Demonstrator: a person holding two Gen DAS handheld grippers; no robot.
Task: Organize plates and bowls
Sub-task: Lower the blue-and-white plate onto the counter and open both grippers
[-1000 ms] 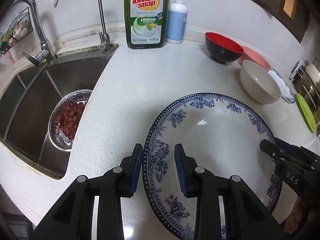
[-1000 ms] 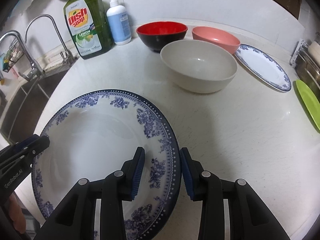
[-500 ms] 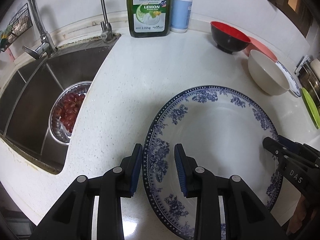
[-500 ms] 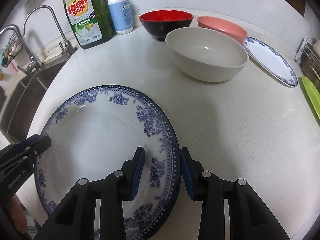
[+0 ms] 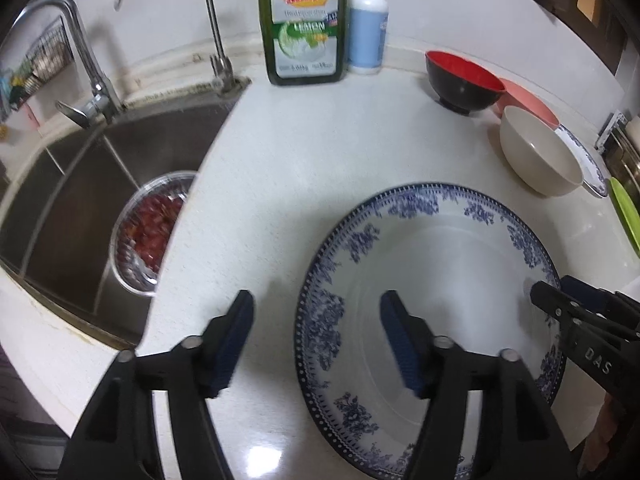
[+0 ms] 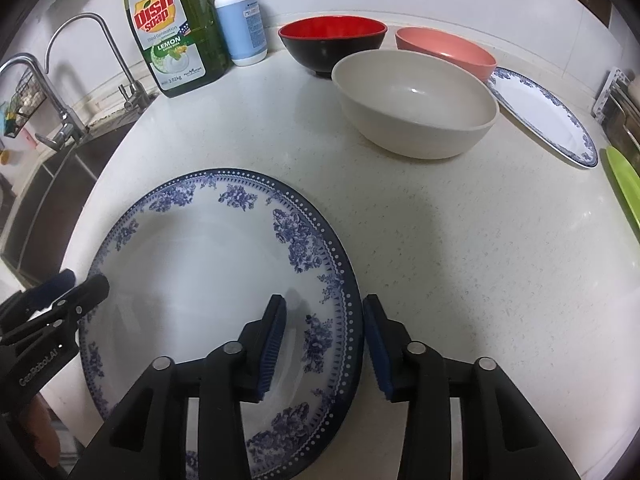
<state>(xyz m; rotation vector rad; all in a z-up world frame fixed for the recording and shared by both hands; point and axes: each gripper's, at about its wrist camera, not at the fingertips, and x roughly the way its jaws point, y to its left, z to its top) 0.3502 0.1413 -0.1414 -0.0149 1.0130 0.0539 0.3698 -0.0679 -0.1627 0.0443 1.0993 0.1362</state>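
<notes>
A large blue-and-white floral plate (image 5: 448, 280) lies on the white counter, also in the right wrist view (image 6: 208, 280). My left gripper (image 5: 316, 340) is open wide, its jaws straddling the plate's left rim. My right gripper (image 6: 324, 344) straddles the plate's right rim with a gap on both sides of the rim. Behind stand a beige bowl (image 6: 416, 104), a red-and-black bowl (image 6: 332, 40), a pink bowl (image 6: 444, 52), a smaller blue-and-white plate (image 6: 544, 116) and a green plate (image 6: 624, 188).
A steel sink (image 5: 80, 192) with a strainer of red fruit (image 5: 148, 232) lies left of the counter, with faucets (image 5: 88, 68) behind. A dish soap bottle (image 6: 176, 28) and a pump bottle (image 6: 240, 20) stand against the back wall. A metal rack (image 6: 618, 104) stands far right.
My left gripper has opened wide, letting go of the plate's left rim. The right gripper's jaws have also parted a little around the right rim. The plate now rests on the counter.
</notes>
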